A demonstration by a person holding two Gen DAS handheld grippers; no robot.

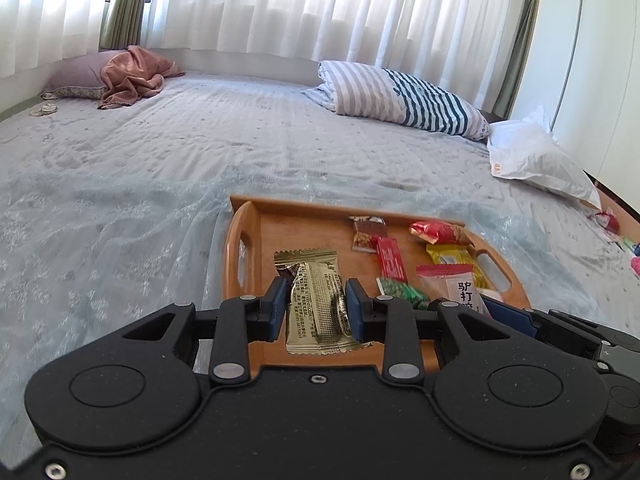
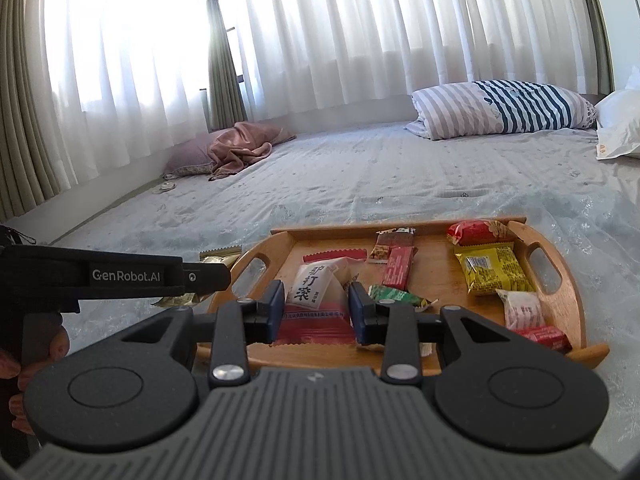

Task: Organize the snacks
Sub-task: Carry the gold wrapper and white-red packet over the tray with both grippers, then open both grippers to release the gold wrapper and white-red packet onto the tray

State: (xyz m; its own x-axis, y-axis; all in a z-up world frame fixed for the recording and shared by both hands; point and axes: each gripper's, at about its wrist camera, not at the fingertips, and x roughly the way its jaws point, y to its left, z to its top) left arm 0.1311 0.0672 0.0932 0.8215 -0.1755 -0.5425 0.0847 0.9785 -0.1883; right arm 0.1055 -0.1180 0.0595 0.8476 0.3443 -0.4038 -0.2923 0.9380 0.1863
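Wooden and handled at both ends, the tray (image 2: 436,356) on the pale bedspread (image 1: 120,200) is our landmark, and everything we say is placed from it. Most of the snacks already lie inside it: a yellow packet (image 2: 494,268) and a red packet (image 2: 478,230) toward its right handle, a brown bar (image 2: 390,242) near its far rim, a green wrapper (image 2: 394,295) near its middle.

We carry one snack in each tool. Our right gripper (image 2: 316,310) has its jaws drawn close on a white-and-red pastry packet (image 2: 314,300), held over the tray's near half, long axis running away from us toward the far rim. Our left gripper (image 1: 318,308) is likewise pinched on a gold foil packet (image 1: 316,304), long axis also pointing away; in the right wrist view that packet hangs just outside the tray's left handle.

We judge the right hand is better placed to release: its packet is already above bare wood, while the left must come rightward over the handle first.
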